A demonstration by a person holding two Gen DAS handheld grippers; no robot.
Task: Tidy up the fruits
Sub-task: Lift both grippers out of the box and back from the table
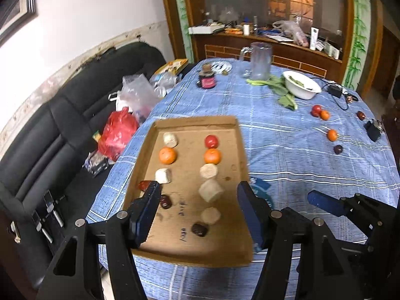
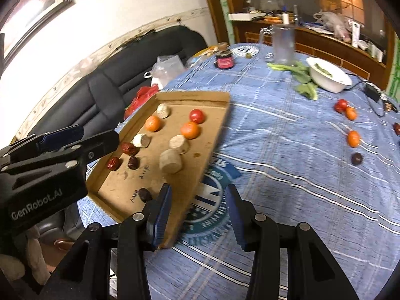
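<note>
Left wrist: corrugated cardboard tray [image 1: 235,135], round glossy oranges [image 1: 168,155], both tools agape

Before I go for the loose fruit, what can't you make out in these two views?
- Left wrist: red date, partly behind the left gripper finger.
- Right wrist: pale chunk nearest the cardboard tray front, hidden behind the right gripper finger.
- Both: ink writing, too blurred.

Warm, dim indoor light fills both views, with the white wall [image 1: 82,12] blown out to glare at the left. The cabinet glass [image 1: 275,0] reflects an orange glow. Fisheye bending curves the edges, and dark vignetting fills the corners. Motion blur softens the cardboard tray [image 2: 220,130] and the cloth on the bench [image 2: 300,175].
</note>
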